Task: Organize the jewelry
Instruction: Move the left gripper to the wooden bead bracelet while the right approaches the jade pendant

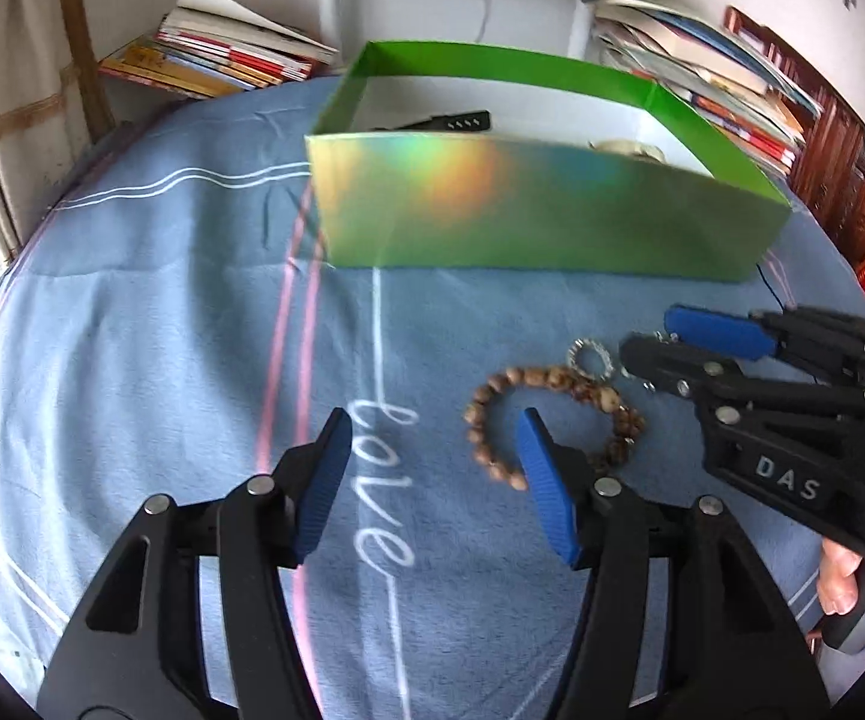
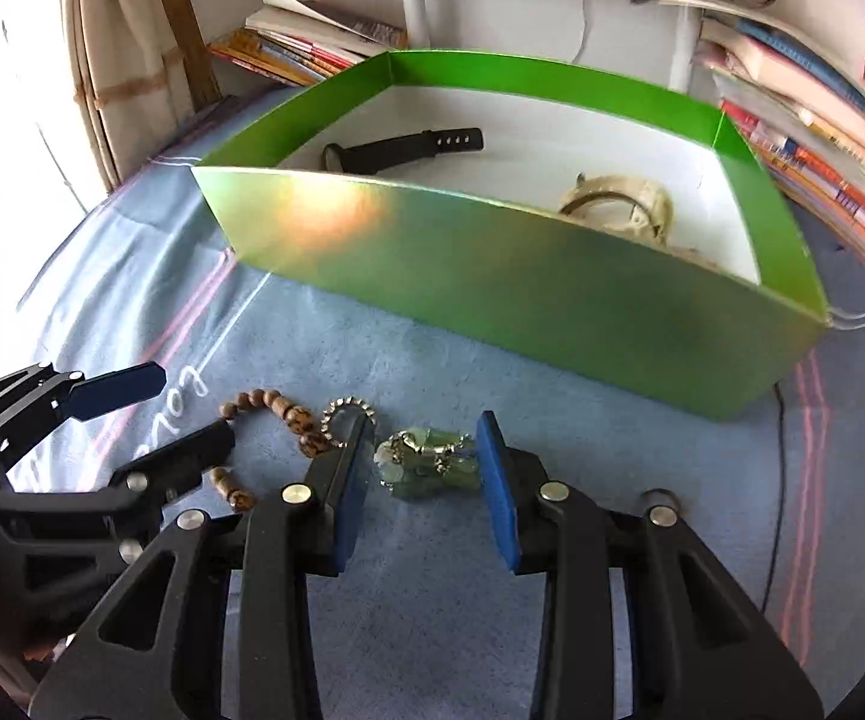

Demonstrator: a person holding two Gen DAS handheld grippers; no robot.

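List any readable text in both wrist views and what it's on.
"DAS": raised letters on the right gripper body, left wrist view.
"love": white script on the blue bedsheet, readable in the left wrist view; partly hidden in the right wrist view.
Book stacks: print too blurred to read.
Green box: no text visible.

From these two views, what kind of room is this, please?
Probably a bedroom or study at home, not a workshop. The jewelry lies on a blue bedsheet with "love" printed on it, stacks of books and magazines are piled around its edge, and a curtain hangs by a bright window.
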